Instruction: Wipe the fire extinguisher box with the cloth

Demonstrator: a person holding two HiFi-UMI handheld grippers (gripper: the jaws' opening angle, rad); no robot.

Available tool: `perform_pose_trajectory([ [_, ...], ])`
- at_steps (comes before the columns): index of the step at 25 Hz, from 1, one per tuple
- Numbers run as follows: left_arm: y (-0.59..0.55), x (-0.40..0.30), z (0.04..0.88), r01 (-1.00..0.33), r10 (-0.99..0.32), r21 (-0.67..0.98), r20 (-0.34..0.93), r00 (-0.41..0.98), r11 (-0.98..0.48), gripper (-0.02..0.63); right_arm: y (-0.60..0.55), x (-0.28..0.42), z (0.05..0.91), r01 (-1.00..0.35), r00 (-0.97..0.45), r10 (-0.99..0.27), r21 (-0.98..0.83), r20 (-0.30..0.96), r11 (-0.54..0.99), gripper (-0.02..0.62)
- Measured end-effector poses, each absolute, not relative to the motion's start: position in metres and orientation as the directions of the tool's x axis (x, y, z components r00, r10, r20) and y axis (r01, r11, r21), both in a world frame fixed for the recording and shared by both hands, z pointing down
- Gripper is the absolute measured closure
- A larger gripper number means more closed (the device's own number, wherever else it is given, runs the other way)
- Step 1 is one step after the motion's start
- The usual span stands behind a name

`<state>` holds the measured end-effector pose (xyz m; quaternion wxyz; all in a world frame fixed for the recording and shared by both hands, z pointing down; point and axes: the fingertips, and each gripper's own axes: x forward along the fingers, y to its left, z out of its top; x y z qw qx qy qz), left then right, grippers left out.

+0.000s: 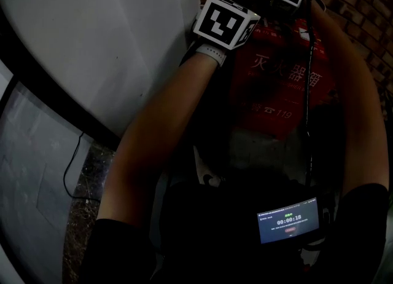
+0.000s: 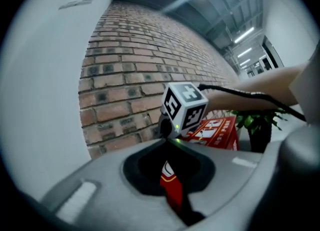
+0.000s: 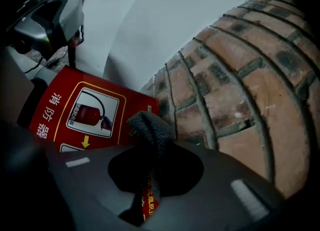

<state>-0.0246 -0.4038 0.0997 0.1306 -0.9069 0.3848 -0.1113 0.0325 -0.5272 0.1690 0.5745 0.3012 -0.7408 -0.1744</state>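
The right gripper (image 3: 150, 175) is clenched on a dark grey knitted cloth (image 3: 150, 127), which bunches out past the jaws and rests against the red fire extinguisher box (image 3: 75, 110) at its edge by the brown brick wall (image 3: 240, 75). The left gripper (image 2: 172, 185) has its jaws drawn close on a red edge of the same box. A white wall panel (image 1: 92, 43) stands to the left. A black cable (image 1: 309, 80) hangs across the box front. Green plant leaves (image 2: 257, 122) show beyond the box.
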Motion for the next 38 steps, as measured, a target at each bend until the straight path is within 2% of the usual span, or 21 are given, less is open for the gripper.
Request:
perform_pose_trajectory([
  [10, -0.398, -0.025, 0.107, -0.677, -0.727, -0.297, 0.100, 0.679, -0.673, 0.603, -0.500, 0.025, 0.178, -0.258, -0.212, -0.544, 0.490, 0.812, 0.832, 0.572],
  [19, -0.370, -0.026, 0.126, -0.678, -0.725, -0.272, 0.134, 0.676, -0.683, 0.603, -0.442, 0.021, 0.189, -0.260, -0.263, -0.391, 0.326, 0.882, 0.909, 0.572],
  [28, -0.336, -0.021, 0.107, -0.672, -0.726, -0.303, 0.122, 0.676, -0.676, 0.603, -0.396, 0.015, 0.190, -0.190, -0.230, -0.345, 0.306, 0.910, 0.933, 0.572],
  [36, -0.324, -0.018, 0.099, -0.675, -0.732, -0.314, 0.115, 0.672, -0.668, 0.603, -0.357, 0.009, 0.189, -0.110, -0.263, -0.245, 0.224, 0.933, 0.968, 0.572],
  [38, -0.328, -0.016, 0.100, -0.679, -0.738, -0.317, 0.119, 0.664, -0.662, 0.603, -0.359, 0.013, 0.184, -0.124, -0.259, -0.264, 0.240, 0.929, 0.963, 0.572],
])
